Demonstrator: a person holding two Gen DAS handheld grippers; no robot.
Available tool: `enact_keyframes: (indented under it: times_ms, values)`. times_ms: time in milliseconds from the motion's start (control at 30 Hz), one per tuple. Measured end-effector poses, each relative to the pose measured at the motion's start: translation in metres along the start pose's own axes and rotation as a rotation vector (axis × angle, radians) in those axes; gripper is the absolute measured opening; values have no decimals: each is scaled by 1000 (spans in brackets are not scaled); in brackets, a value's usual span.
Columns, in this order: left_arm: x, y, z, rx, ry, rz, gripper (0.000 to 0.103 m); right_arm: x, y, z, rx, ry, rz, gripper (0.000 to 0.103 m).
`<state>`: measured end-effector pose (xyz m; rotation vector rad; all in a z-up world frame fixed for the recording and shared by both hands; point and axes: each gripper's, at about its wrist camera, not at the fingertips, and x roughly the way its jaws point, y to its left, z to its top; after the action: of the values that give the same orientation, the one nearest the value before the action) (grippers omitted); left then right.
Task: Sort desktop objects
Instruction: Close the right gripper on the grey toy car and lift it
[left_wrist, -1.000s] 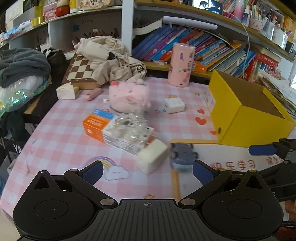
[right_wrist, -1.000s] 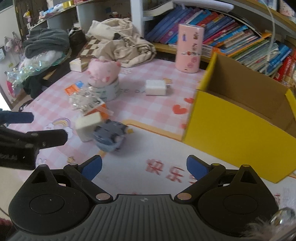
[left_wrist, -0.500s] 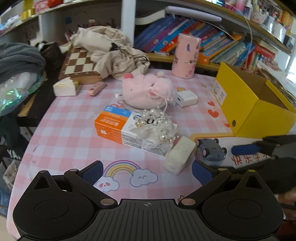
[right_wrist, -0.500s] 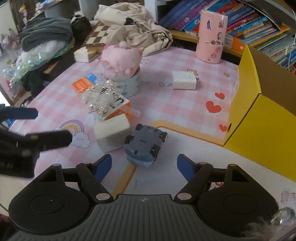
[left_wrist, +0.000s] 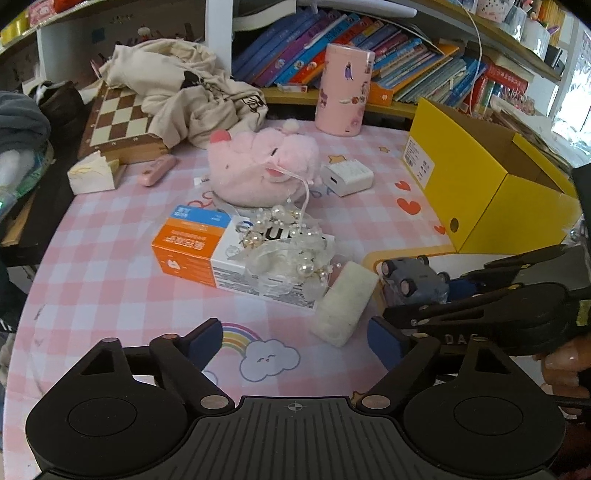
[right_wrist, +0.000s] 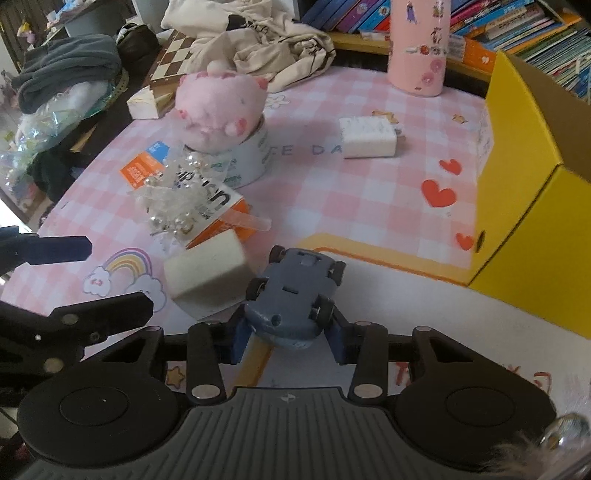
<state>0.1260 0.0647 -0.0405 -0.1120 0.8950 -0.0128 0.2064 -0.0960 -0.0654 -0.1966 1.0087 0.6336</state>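
Note:
A grey-blue toy car (right_wrist: 293, 299) lies upside down, wheels up, on the pink checked mat. My right gripper (right_wrist: 290, 341) is shut on the toy car, one blue pad on each side of its near end; the car also shows in the left wrist view (left_wrist: 413, 278). A white sponge block (left_wrist: 345, 302) lies just left of the car. My left gripper (left_wrist: 295, 338) is open and empty, low over the mat near the rainbow print. An open yellow box (left_wrist: 480, 184) stands at the right, also in the right wrist view (right_wrist: 532, 206).
An orange-and-white carton (left_wrist: 207, 251) carries a pearl hair ornament (left_wrist: 291, 240). A pink plush (left_wrist: 264, 166) sits on a tape roll (right_wrist: 247, 160). A white charger (left_wrist: 347, 179), pink cylinder (left_wrist: 345, 88), chessboard (left_wrist: 118, 118) and cloth bag lie behind. Bookshelves line the back.
My right gripper has moved forward onto the toy car and closed its pads on it. My left gripper has drawn back and lower, staying open.

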Motion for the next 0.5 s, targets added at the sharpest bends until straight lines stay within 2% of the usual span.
enact_keyframes:
  times_ms: [100, 400, 500]
  values:
    - [6, -2, 1, -1, 15, -14, 77, -8, -11, -3, 27, -3, -12, 40]
    - [34, -19, 1, -7, 56, -44, 75, -30, -34, -17, 7, 8, -73, 40]
    - [42, -30, -1, 3, 74, -65, 65, -35, -41, -20, 6, 12, -88, 40]
